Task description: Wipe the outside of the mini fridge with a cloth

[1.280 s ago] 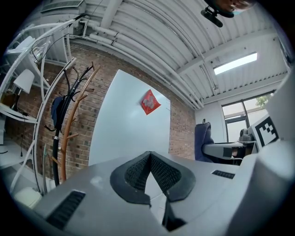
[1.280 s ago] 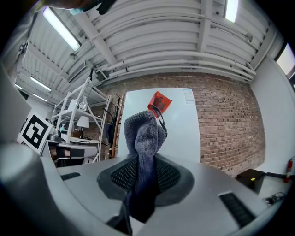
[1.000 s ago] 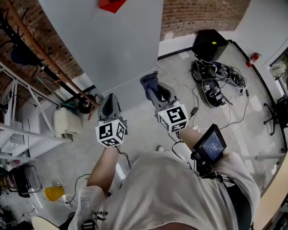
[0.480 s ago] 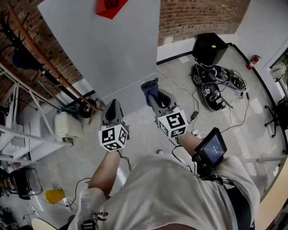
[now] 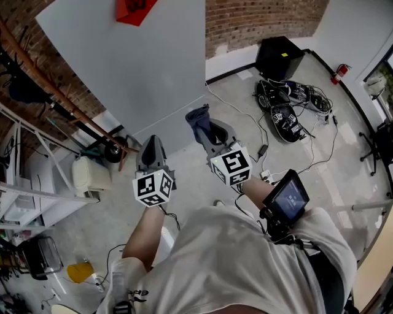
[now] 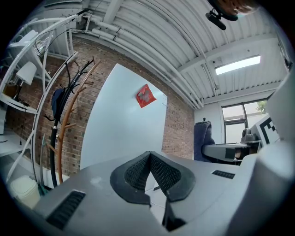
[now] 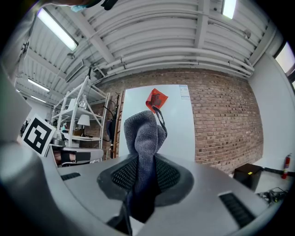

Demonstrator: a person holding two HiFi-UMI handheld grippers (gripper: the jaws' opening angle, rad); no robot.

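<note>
The fridge (image 5: 141, 67) is a tall white box against the brick wall, with a red tag (image 5: 136, 9) high on its front. My right gripper (image 5: 206, 127) is shut on a dark grey-blue cloth (image 5: 199, 118), which sticks up from between the pads a short way in front of the fridge's lower corner. In the right gripper view the cloth (image 7: 145, 138) rises in front of the white fridge (image 7: 179, 133). My left gripper (image 5: 151, 146) hovers beside it, shut with nothing held. Its pads (image 6: 138, 170) meet at the tips, facing the fridge (image 6: 124, 120).
A wooden coat rack (image 5: 55, 92) and white wire shelving (image 5: 24, 178) stand left of the fridge, with a white jug (image 5: 87, 175) on the floor. A black box (image 5: 279, 56), tangled cables and gear (image 5: 288, 110) and a fire extinguisher (image 5: 339, 72) lie to the right.
My right gripper has drifted a little left and closer to the fridge with the cloth. The left gripper has hardly moved.
</note>
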